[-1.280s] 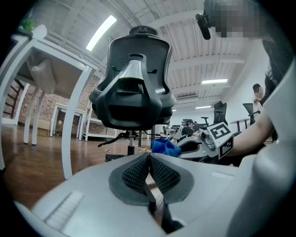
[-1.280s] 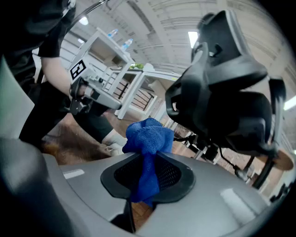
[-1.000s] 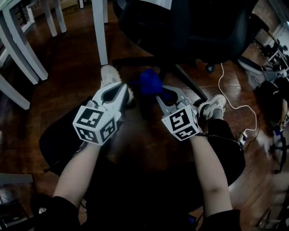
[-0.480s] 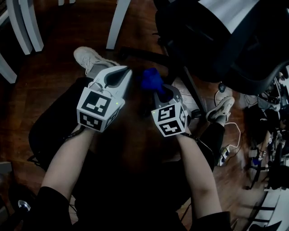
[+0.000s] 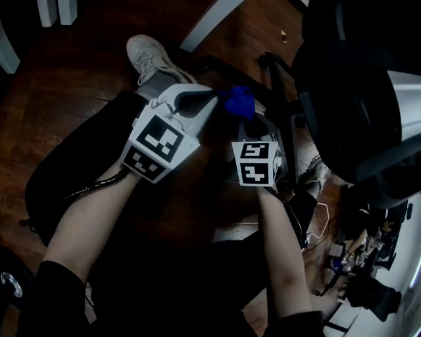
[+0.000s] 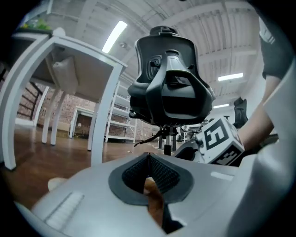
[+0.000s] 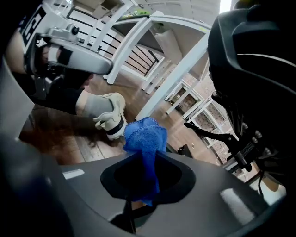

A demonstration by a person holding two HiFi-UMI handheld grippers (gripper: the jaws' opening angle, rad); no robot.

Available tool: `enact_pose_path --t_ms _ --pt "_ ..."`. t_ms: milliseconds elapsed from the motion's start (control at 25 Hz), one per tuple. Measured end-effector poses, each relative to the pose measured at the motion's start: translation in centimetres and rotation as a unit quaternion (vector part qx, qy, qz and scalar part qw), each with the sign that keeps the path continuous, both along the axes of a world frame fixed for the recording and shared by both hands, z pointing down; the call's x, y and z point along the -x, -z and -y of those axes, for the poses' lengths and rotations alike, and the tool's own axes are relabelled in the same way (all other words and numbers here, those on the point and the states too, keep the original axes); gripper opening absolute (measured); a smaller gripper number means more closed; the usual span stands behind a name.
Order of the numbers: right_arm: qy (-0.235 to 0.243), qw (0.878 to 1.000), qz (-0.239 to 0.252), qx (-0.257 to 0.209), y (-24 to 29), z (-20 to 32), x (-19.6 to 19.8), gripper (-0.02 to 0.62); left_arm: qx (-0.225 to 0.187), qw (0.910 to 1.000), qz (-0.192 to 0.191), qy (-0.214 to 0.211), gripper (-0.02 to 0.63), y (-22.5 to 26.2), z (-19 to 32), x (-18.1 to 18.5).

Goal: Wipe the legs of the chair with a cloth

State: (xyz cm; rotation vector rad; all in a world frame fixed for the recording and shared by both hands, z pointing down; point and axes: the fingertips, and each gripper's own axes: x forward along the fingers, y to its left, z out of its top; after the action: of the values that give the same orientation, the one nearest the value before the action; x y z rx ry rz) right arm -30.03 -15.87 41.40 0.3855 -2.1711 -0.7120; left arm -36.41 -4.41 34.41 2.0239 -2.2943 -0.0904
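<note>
Head view has the left gripper (image 5: 205, 99) and the right gripper (image 5: 246, 122) close together, tips almost side by side. The blue cloth (image 5: 238, 102) is bunched at the right gripper's tip. The black chair (image 5: 358, 99) crowds the right edge. Its dark legs (image 5: 276, 69) lie just beyond the cloth, and whether they touch it cannot be told. Open wood floor (image 5: 72, 85) spreads to the left, bounded at the top by a shoe (image 5: 148, 52) and a white table leg (image 5: 210, 14).

Right gripper view shows what the cloth hides from above: its jaws are clamped on the cloth, which stands up out of them, with the shoe just behind.

Left gripper view shows its jaws pressed together with nothing between them. The chair looms ahead from below, the table leg stands to its left, and the floor runs clear under both.
</note>
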Motion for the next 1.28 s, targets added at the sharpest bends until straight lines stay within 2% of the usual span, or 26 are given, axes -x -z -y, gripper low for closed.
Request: enact_pose_path --t_ms 80,280,520,720,920,1160,1280 --pt "-0.015 1.000 -0.007 -0.007 -0.5 1.1 0.5 0.086 -0.005 0.9994 -0.034 -0.011 0.005 -1.3 -0.1 -0.7" --pt "-0.064 0.997 -0.026 -0.028 -0.8 5.4 1.3 0.087 -0.027 0.9947 -0.087 -0.047 0.005 -1.4 0.8 -1.6" --pt "-0.114 0.991 -0.036 -0.067 -0.9 9.9 2.7 0.087 -0.055 0.9908 -0.115 -0.047 0.005 -1.5 0.9 -0.7" --pt "-0.154 0.985 -0.032 -0.074 -1.1 12.9 3.3 0.086 -0.036 0.9929 -0.108 -0.036 0.005 -2.9 1.0 0.3" --pt "-0.195 0.975 -0.040 -0.095 -0.9 15.9 2.8 0.086 -0.032 0.9930 -0.095 -0.062 0.005 -3.1 1.4 -0.6" --pt "-0.242 0.967 -0.048 -0.066 -2.5 18.2 2.4 0.087 -0.039 0.9878 -0.136 -0.064 0.005 -3.7 1.4 -0.7" --pt "-0.261 0.963 -0.043 -0.050 -3.1 19.0 2.4 0.087 -0.038 0.9872 -0.139 -0.068 0.005 -3.8 1.2 -0.7"
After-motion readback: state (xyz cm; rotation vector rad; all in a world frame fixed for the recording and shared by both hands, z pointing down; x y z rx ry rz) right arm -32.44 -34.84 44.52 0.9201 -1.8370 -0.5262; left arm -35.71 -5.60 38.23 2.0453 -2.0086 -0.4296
